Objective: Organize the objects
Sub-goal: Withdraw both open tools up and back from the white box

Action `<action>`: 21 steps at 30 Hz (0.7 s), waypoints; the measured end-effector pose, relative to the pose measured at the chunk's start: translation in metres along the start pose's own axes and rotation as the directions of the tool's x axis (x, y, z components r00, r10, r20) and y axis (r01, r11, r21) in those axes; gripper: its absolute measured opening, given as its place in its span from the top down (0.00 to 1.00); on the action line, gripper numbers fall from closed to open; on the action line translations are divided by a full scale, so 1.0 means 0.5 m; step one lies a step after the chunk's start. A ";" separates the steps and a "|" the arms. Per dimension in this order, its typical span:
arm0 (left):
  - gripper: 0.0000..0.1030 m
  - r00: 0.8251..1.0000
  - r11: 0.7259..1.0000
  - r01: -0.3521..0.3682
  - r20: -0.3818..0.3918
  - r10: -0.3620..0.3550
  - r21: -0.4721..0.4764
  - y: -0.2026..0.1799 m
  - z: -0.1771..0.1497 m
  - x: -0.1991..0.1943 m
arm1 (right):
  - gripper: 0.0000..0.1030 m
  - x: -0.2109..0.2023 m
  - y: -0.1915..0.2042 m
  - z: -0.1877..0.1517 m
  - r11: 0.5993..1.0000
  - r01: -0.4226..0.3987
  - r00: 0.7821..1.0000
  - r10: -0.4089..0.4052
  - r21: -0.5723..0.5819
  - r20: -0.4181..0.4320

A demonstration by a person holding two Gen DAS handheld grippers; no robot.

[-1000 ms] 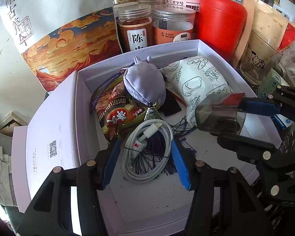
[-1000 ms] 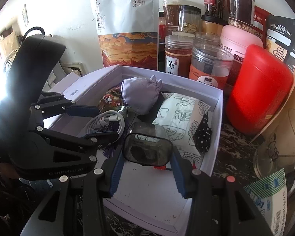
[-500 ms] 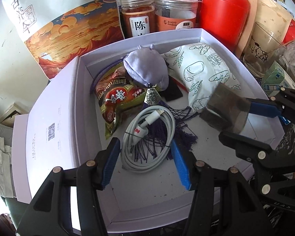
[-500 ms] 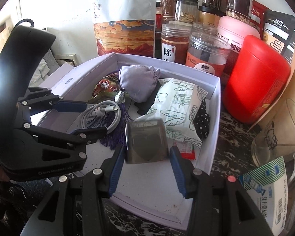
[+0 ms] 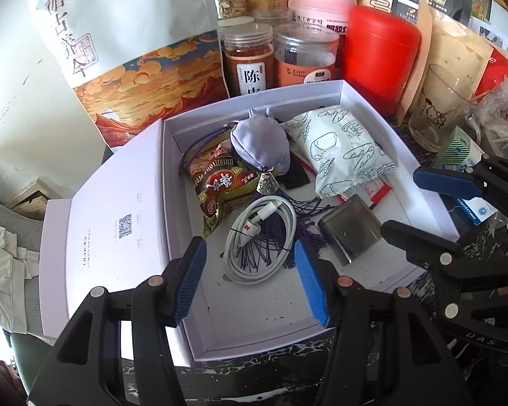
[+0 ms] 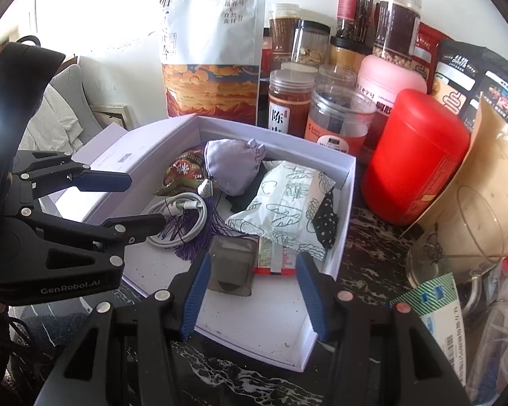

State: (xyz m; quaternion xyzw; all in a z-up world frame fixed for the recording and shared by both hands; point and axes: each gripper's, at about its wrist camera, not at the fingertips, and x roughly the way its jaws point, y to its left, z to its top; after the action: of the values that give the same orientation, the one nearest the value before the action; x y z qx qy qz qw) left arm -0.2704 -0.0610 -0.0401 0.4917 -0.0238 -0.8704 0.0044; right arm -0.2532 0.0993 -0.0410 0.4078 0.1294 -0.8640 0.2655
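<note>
**Both grippers empty above the white box; smoky plastic case lying inside**

Nearest, the right gripper (image 6: 250, 291) has just been opening its jaws. The smoky plastic case (image 6: 233, 267) lies on the floor of the white box (image 6: 335, 270), just ahead of the left pad and free of both pads, so it appears released there for storage. The left gripper (image 5: 250, 277) also stands open and holds nothing. The coiled white cable (image 5: 262, 240) lies just beyond its pads, resting on a purple tassel (image 5: 308, 233).

Farther from the jaws, a snack packet (image 5: 220, 182), a lilac pouch (image 5: 260, 145) and a printed tissue pack (image 5: 342, 149) fill the far half of the box, packed close, probably to leave the near floor free.

Beyond the far wall stand jars (image 5: 250, 57), a red canister (image 5: 379, 54) and a large white bag (image 5: 125, 34), outside the box and seemingly not part of the sorting.
</note>
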 end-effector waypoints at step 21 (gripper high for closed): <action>0.44 0.992 0.999 -0.016 0.128 0.022 -0.042 0.020 -0.027 -0.202 | 0.43 -0.204 0.031 -0.003 0.998 0.064 0.984 -0.062 -0.006 0.164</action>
State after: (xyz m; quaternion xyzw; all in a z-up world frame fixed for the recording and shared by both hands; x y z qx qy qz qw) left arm -0.2070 -0.0683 0.0398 0.4344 -0.0108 -0.9004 0.0212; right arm -0.1900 0.1232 0.0369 0.3296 0.1248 -0.9018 0.2500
